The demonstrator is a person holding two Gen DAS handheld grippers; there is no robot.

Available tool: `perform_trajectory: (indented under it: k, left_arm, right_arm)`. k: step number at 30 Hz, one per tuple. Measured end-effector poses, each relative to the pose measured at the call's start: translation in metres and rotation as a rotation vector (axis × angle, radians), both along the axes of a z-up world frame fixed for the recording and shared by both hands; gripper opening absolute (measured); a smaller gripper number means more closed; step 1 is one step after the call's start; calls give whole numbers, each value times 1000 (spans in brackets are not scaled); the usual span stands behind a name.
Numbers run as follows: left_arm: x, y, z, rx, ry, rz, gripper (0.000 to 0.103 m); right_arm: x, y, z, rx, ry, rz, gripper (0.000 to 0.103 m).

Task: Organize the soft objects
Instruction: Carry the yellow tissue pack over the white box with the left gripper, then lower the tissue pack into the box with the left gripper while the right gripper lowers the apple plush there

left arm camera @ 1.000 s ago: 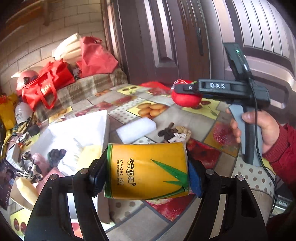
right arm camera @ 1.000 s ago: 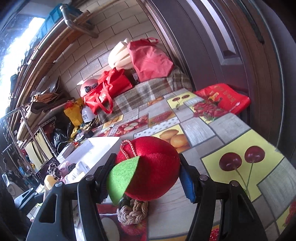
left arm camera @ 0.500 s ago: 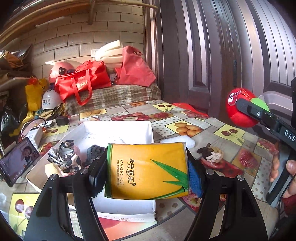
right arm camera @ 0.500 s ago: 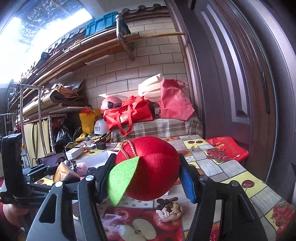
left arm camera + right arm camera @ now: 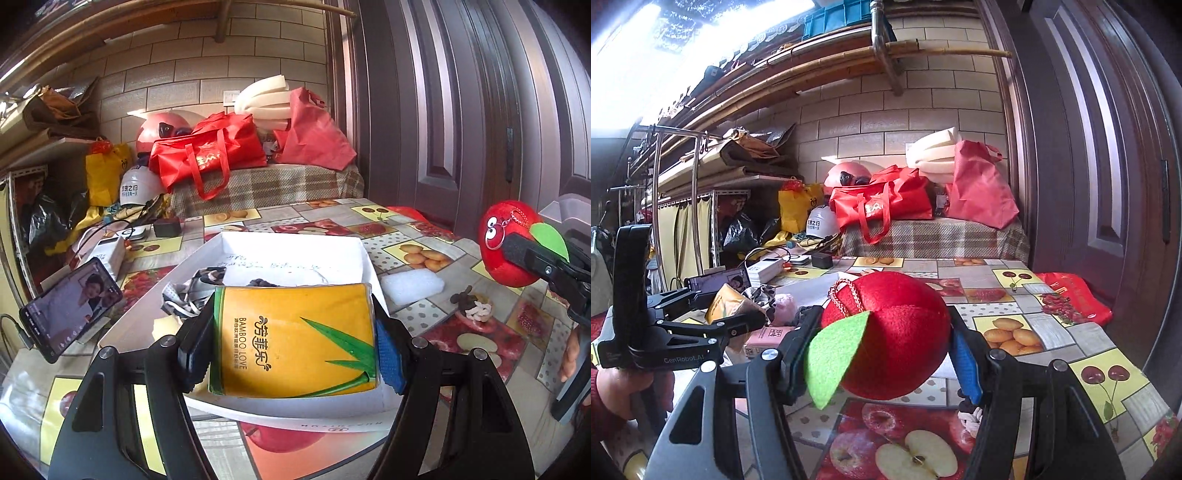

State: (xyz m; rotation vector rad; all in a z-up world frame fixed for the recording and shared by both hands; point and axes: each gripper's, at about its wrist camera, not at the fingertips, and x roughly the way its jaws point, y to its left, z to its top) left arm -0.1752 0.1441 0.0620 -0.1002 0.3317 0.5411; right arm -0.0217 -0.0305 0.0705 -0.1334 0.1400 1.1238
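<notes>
The worktop (image 5: pixel 417 229), spread with a fruit-print cloth, carries one white box (image 5: pixel 364 258) in which a few soft things already lie. One yellow tissue pack (image 5: pixel 295 339) hangs over the near part of that box, pinched across its width between the jaws of the left gripper (image 5: pixel 295 347). One red plush apple (image 5: pixel 886 336) with a green felt leaf is clamped at its sides by the right gripper (image 5: pixel 875 354), in the air to the right of the box.

The step in hand looks like dropping both into the box. It would go best with the pack lowered onto a bare patch of the box floor before the jaws let go, and the apple carried over the right wall rather than released outside it.

Still loose on the cloth: one white foam block (image 5: pixel 412 288) and one small knotted rope toy (image 5: pixel 472 306). One phone (image 5: pixel 70 310) leans at the left.
</notes>
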Motion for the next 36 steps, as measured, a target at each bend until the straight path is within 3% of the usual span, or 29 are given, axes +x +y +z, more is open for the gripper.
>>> perform_trajectory:
  k: [20,36]
  left_arm:
    - [-14,20,-2,-17,-1,32,74]
    - [0,40,-7,-45,67,48,74]
  right_arm:
    - [-18,54,-8,-116,48,105,64]
    - [-32,102,-22,-232,62,193,64]
